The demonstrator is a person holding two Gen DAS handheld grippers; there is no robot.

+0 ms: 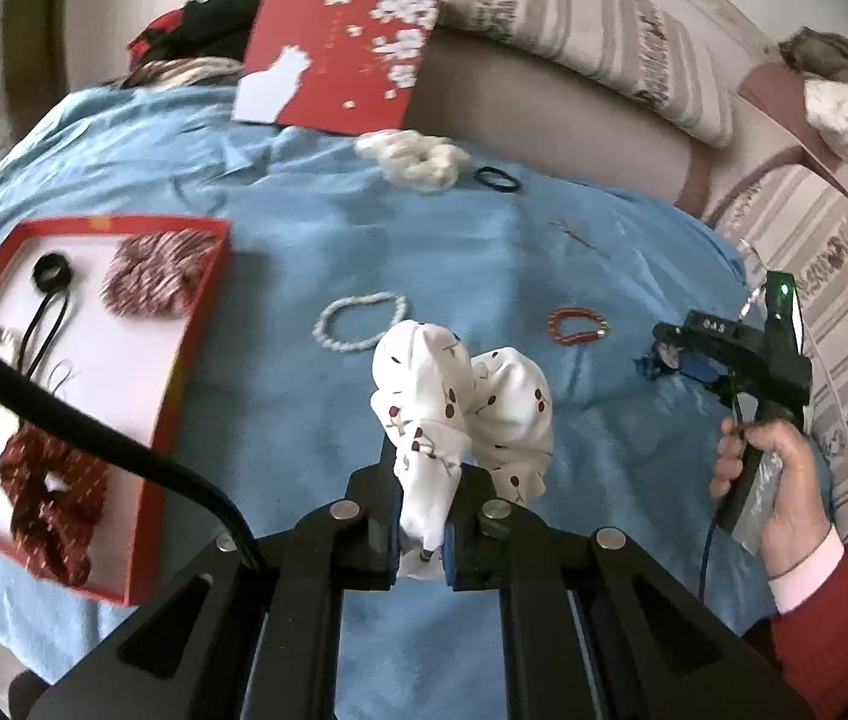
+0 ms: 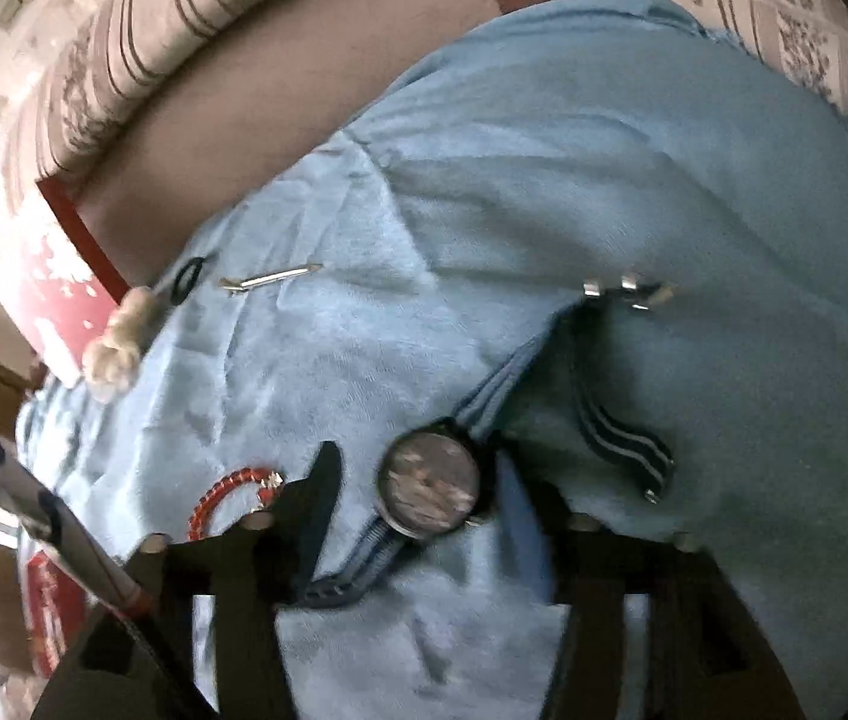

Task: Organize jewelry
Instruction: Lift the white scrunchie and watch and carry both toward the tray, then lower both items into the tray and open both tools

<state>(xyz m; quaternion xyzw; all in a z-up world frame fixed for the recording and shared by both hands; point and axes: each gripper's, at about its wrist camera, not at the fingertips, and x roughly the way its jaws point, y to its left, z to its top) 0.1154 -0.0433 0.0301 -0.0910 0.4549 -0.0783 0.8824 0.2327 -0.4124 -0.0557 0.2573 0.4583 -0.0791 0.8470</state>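
My left gripper point(image 1: 427, 480) is shut on a white scrunchie with a cherry print point(image 1: 460, 414) and holds it above the blue cloth point(image 1: 315, 228). To its left lies a red tray point(image 1: 198, 354) holding scrunchies and black hair ties. A hand carries my right gripper point(image 1: 664, 351) at the cloth's right side. In the right wrist view, that gripper point(image 2: 430, 462) stands open over a wristwatch point(image 2: 430, 483) with a striped strap; the watch face lies between the fingers, which do not touch it. A red bead bracelet point(image 2: 225, 498) lies just left of the fingers.
A white bead bracelet point(image 1: 360, 321), the red bracelet point(image 1: 577, 324), a cream scrunchie point(image 1: 414, 156) and a black hair tie point(image 1: 497, 178) lie loose on the cloth. A metal hair pin point(image 2: 270, 279) and small silver pieces point(image 2: 622, 291) lie farther out. The red flowered lid point(image 1: 333, 54) leans at the back, with striped cushions behind.
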